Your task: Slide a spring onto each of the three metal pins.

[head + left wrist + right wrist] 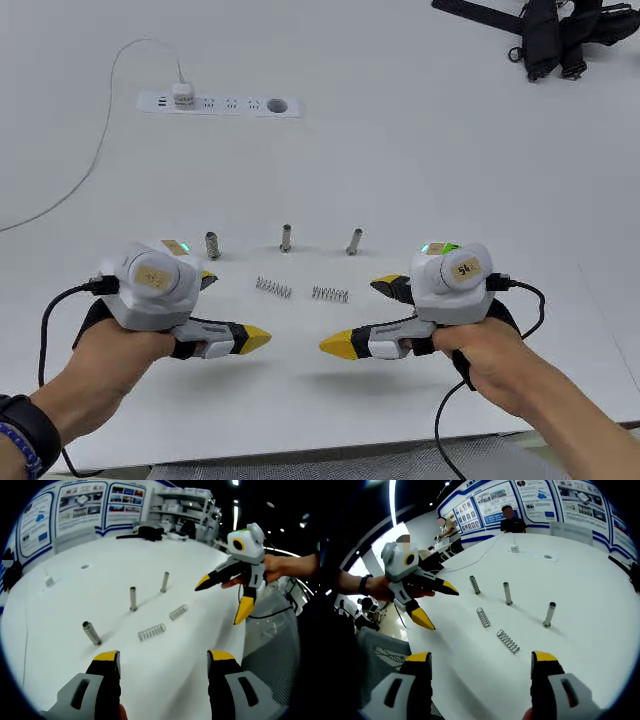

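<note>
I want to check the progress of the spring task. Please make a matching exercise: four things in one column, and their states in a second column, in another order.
Things
1. leftmost pin
2. middle pin
3. loose spring
4. left gripper

States
a. lying on its side
b. open, holding nothing
c. upright and bare
d. already wears a spring

Pairs: 1-d, 2-c, 3-a, 4-b

Standing upright in a row, well apart, with passing gaps between: three pins (286, 237). Lying flat just before them: two loose springs (273, 287). Sitting well behind: power strip (220, 103).
</note>
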Demonstrator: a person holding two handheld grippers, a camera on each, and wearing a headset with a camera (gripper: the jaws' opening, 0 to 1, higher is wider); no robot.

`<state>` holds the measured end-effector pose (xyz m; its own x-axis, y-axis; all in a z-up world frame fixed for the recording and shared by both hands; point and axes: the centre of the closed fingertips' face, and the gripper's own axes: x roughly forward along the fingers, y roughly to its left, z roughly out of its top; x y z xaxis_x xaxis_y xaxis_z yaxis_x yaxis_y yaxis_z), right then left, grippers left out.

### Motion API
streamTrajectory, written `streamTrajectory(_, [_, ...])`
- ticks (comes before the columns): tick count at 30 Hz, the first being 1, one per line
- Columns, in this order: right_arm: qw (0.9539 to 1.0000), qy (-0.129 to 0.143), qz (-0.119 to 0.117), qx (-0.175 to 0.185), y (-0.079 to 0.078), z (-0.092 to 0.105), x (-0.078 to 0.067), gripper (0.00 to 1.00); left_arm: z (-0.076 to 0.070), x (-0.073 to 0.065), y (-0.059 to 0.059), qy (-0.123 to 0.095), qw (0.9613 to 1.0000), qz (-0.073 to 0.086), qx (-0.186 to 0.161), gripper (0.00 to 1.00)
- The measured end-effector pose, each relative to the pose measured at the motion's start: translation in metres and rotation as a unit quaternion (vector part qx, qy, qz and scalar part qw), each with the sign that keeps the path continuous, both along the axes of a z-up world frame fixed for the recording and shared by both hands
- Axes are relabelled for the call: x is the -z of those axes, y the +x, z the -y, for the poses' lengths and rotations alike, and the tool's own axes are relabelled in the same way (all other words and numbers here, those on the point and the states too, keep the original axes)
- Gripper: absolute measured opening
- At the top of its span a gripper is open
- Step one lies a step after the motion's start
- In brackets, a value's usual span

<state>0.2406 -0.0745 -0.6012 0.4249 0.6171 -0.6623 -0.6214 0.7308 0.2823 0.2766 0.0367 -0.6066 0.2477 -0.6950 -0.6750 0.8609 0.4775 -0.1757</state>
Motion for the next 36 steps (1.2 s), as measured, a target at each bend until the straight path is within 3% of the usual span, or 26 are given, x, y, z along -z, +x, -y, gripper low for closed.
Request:
streamTrajectory(12, [0.9999,0.006,-0.008,0.007,-0.005,0.000,0.003,0.83,0.019,0.009,0.009,0.022,0.9983,0.013,0.052,0.71])
streamTrajectory(21, [0.9998,0.010,-0.014,0.012,-0.010,0.000,0.005,0.82,0.034,0.021,0.010,0.042,0.9943,0.019,0.096,0.70])
streamTrajectory(28, [0.9997,0.012,-0.017,0.011,-0.011,-0.002,0.005,0.82,0.045,0.033,0.014,0.050,0.9924,0.006,0.112,0.66])
streamTrajectory(36, [0.9996,0.016,-0.019,0.016,-0.012,-0.001,0.004,0.82,0.040,0.044,0.011,0.067,0.9901,0.001,0.123,0.60])
